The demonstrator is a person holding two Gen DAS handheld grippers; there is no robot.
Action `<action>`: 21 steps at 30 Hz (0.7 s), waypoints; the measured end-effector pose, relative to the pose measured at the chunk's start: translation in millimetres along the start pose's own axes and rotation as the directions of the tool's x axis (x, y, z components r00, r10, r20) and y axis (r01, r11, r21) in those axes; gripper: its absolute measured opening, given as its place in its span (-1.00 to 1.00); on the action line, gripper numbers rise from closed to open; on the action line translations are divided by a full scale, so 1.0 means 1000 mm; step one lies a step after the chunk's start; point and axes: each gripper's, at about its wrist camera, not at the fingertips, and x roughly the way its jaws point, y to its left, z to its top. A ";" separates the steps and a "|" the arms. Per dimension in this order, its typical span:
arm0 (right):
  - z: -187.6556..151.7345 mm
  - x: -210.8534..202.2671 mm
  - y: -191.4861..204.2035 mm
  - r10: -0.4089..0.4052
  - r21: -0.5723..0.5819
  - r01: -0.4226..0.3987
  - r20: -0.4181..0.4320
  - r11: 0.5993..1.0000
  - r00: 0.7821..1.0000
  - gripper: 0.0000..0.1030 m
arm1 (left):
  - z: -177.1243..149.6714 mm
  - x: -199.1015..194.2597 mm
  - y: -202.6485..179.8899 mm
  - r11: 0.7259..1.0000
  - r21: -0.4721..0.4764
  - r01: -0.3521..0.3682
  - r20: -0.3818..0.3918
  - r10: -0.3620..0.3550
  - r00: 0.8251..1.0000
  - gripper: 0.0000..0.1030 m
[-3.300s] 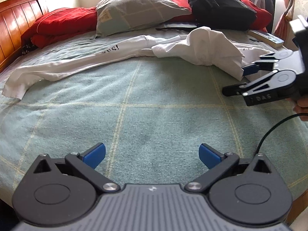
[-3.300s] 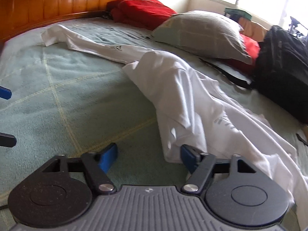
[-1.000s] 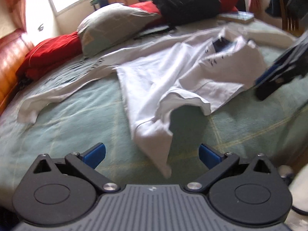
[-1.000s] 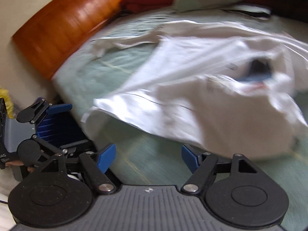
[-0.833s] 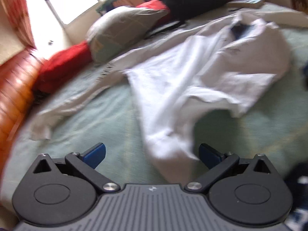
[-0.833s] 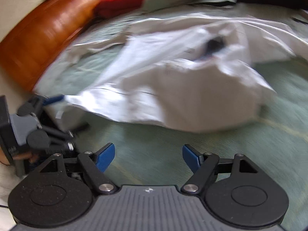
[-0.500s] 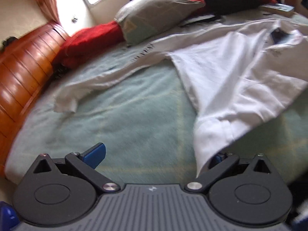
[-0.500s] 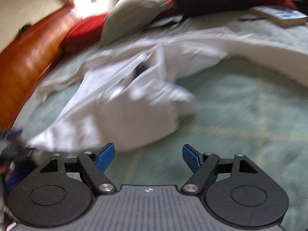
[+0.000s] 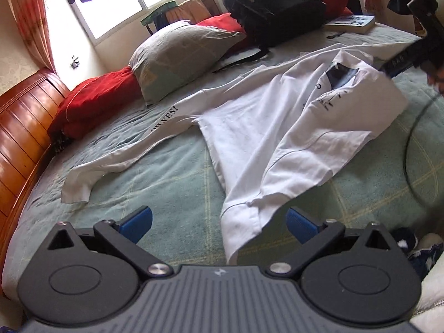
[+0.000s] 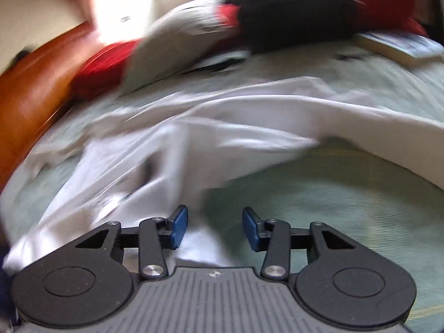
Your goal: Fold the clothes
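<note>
White shirt [image 9: 280, 127] lay spread on the green bedspread [image 9: 155, 183]. Only our left wrist view was sharp: "YES!" print on the sleeve, dark collar, backpack [image 9: 272, 5], pillow [image 9: 183, 52]. Right view was blurred. Our left gripper [image 9: 219, 222] stood wide open, shirt corner between its pads. Our right gripper [image 10: 215, 227] was partly open, cloth [image 10: 155, 161] under its left pad, nothing gripped.

Black ribbed gripper [image 9: 219, 223], blue pads [image 9: 137, 219], silver screws.
</note>
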 end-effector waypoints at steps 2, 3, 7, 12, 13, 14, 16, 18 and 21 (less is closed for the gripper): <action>-0.010 0.003 0.024 -0.021 -0.092 0.019 -0.023 0.996 1.000 -0.02 | 0.002 0.004 -0.004 1.000 0.006 0.008 -0.003 -0.008 1.000 0.99; -0.014 0.003 0.033 -0.037 -0.134 0.033 -0.027 0.990 0.999 -0.02 | 0.003 0.006 -0.007 1.000 0.011 0.011 -0.004 -0.011 1.000 0.99; -0.021 -0.009 0.034 -0.061 -0.154 0.060 -0.004 0.986 0.998 0.06 | 0.008 0.006 -0.014 0.999 0.028 0.026 0.008 -0.026 1.000 0.99; -0.022 -0.006 0.005 -0.034 -0.020 0.034 0.007 0.999 0.999 0.11 | 0.010 0.007 -0.019 0.999 0.029 0.042 0.019 -0.043 0.999 0.99; -0.025 -0.002 0.007 -0.036 -0.036 0.036 0.012 0.999 0.999 0.14 | 0.010 0.007 -0.020 0.999 0.029 0.045 0.020 -0.046 0.999 0.99; -0.028 0.002 0.011 -0.046 -0.068 0.047 0.020 0.997 0.999 0.14 | 0.010 0.007 -0.021 0.998 0.029 0.048 0.021 -0.049 0.999 0.99; -0.032 0.004 0.025 -0.070 -0.140 0.073 0.020 0.987 0.997 -0.11 | 0.010 0.008 -0.023 0.998 0.028 0.054 0.023 -0.055 0.998 0.99; -0.032 0.000 0.034 -0.051 -0.168 0.051 0.001 0.984 0.999 -0.80 | 0.010 0.007 -0.025 0.998 0.028 0.062 0.028 -0.063 0.998 0.99; -0.032 -0.019 0.033 -0.020 -0.147 0.019 -0.005 0.989 1.000 -0.80 | 0.009 0.004 -0.026 0.998 0.030 0.060 0.034 -0.061 0.998 0.99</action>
